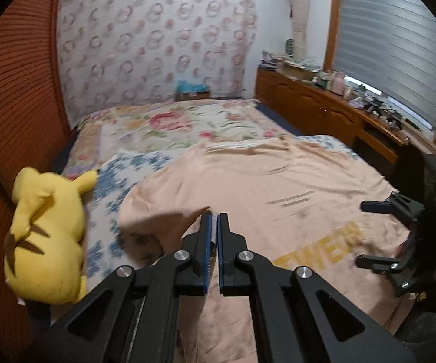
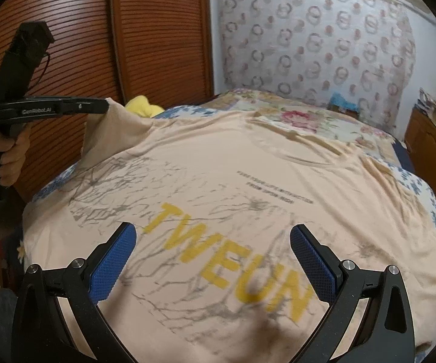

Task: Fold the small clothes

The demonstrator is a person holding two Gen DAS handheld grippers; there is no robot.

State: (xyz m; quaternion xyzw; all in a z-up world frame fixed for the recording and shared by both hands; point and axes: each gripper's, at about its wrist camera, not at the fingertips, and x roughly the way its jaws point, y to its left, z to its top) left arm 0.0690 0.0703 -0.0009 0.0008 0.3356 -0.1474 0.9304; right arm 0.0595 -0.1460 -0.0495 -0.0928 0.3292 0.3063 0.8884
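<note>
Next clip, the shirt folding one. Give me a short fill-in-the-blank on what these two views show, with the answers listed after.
1. The left claw is shut on the ____ of the peach T-shirt.
2. The right claw hovers over the shirt with its jaws ____.
3. The large letters printed on the shirt are ____ in colour.
4. The plush toy lies beside the ____ edge of the shirt, seen from the left wrist.

Answers: sleeve; open; yellow; left

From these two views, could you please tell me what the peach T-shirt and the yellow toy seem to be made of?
T-shirt: thin, matte knit, probably cotton; it drapes and wrinkles softly where the left gripper lifts its sleeve. Yellow toy: plush fabric, stuffed; rounded, seamed, fuzzy surface.
</note>
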